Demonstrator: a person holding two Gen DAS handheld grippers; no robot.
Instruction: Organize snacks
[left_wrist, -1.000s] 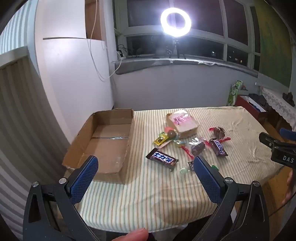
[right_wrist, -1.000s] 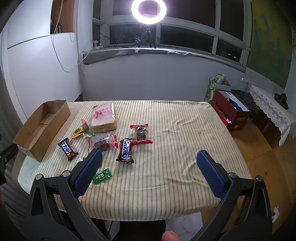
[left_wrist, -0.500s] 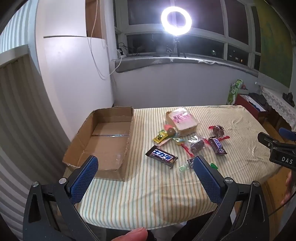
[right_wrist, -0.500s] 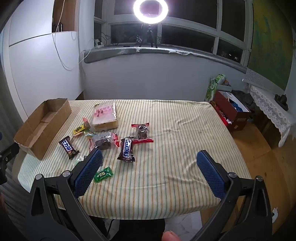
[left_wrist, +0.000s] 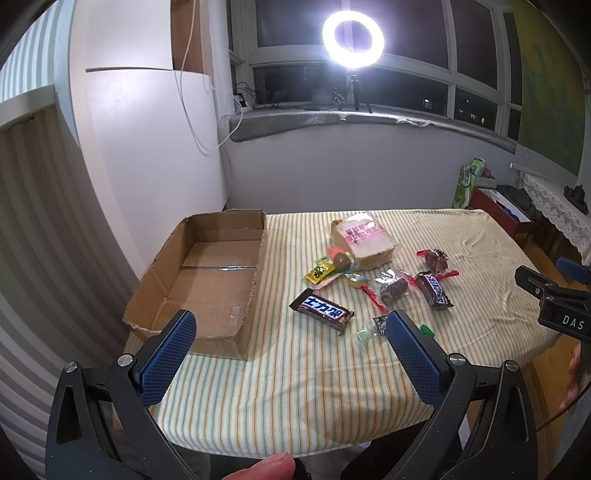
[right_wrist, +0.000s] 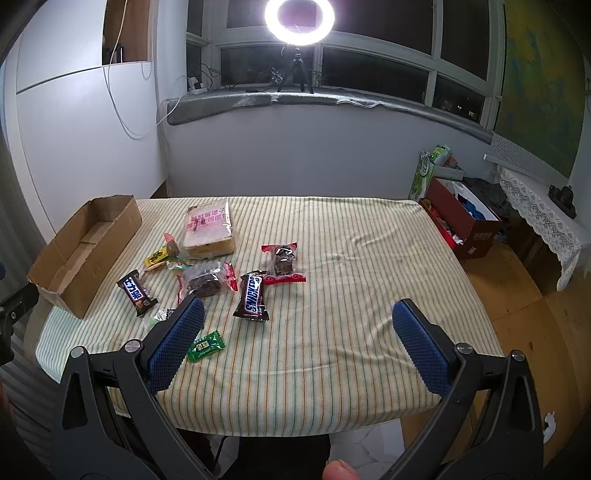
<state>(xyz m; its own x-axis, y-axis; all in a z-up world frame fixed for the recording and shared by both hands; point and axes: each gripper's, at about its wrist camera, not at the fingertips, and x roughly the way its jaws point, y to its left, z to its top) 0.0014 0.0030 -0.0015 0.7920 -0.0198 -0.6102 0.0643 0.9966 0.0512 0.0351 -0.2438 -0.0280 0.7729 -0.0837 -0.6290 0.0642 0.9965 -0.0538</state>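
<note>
Cardboard forms the open box (left_wrist: 207, 280) that lies ahead of the left claw (left_wrist: 286, 354), just beyond its left finger, on the striped surface (left_wrist: 295, 387). Snacks lie loose ahead of that claw's right finger: a dark bar with blue lettering (left_wrist: 321, 311) nearest, a Snickers bar (left_wrist: 433, 290) further right, a pink-labelled packet (left_wrist: 364, 240) beyond them, and small wrapped sweets between. From the right claw (right_wrist: 297, 332), the same cluster sits ahead and to the left, with a green sweet (right_wrist: 205, 346) just beside its left finger and the Snickers bar ahead of the gap. Both claws hang spread wide above the near edge, holding nothing. A ring light (right_wrist: 299, 16) glows on the windowsill beyond.
</note>
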